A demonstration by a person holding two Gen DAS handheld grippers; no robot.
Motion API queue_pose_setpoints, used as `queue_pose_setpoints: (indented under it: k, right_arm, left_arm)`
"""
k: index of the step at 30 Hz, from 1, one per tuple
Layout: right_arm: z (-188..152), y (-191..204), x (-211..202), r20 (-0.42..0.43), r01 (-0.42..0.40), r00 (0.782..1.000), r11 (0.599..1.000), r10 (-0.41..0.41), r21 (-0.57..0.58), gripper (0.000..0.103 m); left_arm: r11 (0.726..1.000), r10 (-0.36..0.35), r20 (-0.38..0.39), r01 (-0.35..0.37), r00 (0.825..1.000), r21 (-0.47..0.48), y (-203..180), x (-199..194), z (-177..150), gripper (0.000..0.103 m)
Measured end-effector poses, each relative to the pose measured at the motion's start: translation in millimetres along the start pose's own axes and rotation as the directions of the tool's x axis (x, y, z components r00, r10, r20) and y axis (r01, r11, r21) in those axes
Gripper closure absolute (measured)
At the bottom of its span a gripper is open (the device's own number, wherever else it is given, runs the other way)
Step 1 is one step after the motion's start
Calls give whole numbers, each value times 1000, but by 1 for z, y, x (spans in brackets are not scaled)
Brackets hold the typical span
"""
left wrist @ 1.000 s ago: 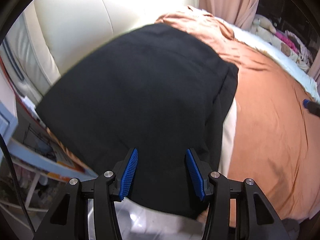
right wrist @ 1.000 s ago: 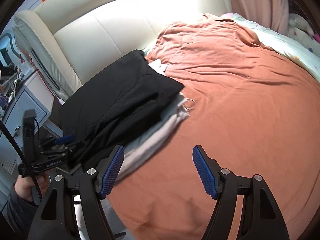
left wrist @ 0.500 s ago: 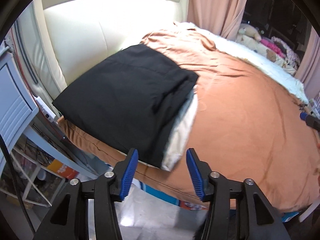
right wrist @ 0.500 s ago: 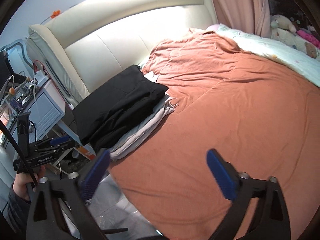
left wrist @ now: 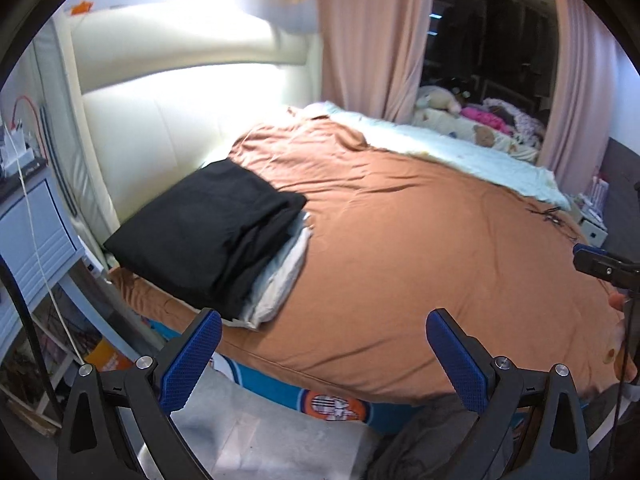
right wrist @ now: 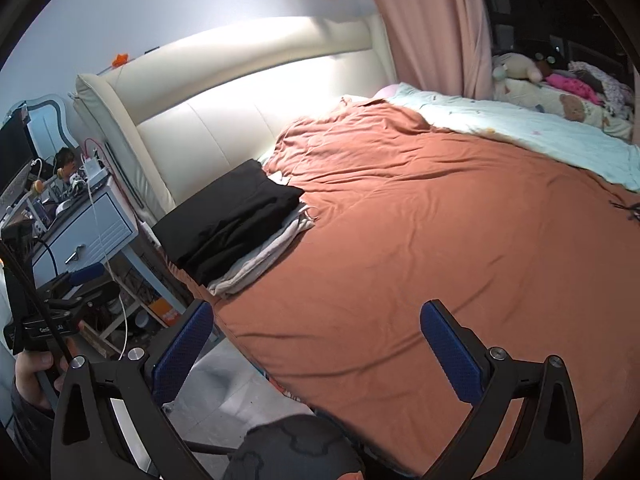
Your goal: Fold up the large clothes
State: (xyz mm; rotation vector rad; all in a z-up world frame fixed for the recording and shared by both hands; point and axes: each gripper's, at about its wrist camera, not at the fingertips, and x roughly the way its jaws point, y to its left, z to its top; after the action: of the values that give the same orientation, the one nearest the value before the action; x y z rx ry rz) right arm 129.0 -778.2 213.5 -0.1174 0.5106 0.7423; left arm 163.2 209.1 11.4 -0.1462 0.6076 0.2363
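A folded black garment lies on top of a folded pale grey garment, stacked at the near left corner of the bed's orange-brown cover, by the headboard. My left gripper hangs back from the stack over the bed's edge, its jaws opening wide with nothing between them. My right gripper stands open and empty over the bed's near edge, to the right of the stack.
A cream padded headboard backs the bed. A blue-and-white nightstand with cables and clutter stands to the left. A pale blue blanket, soft toys and pink curtains lie beyond. Grey floor shows below.
Both grippers have drawn back and up from the stack, which now looks smaller and farther. Both jaws have spread wider. The black garment stays folded on the pile.
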Motion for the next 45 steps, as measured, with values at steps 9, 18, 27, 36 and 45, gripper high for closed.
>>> queue_pose_setpoints:
  k: [9,18,27,36,45]
  right_arm:
    - [-44,-1,-73,57,46,997,999,-46,-1,0]
    - [-95,14,-127,121,132,985,990,-126,-40,0]
    - [-159,40,-163,191,165,969,986,-157,-30,0]
    - [-211,52,-190,247,160,957,987,-153,-8,0]
    - [-235,61,-195,269,202,943,979,-197,10,0]
  left_arm:
    - [998,-53,89,51,995,30,-37,-59,-30,0]
    - [995,-89,159,82,983,51,-58,-98,-62,0]
    - [994,-100,226,85,969,73,-68,-137,-110,0]
    - [991,-111,269,87,957,99,-76,-156,-154,0]
    - [987,-142,283,115,949,107,-80,-160,-173,0]
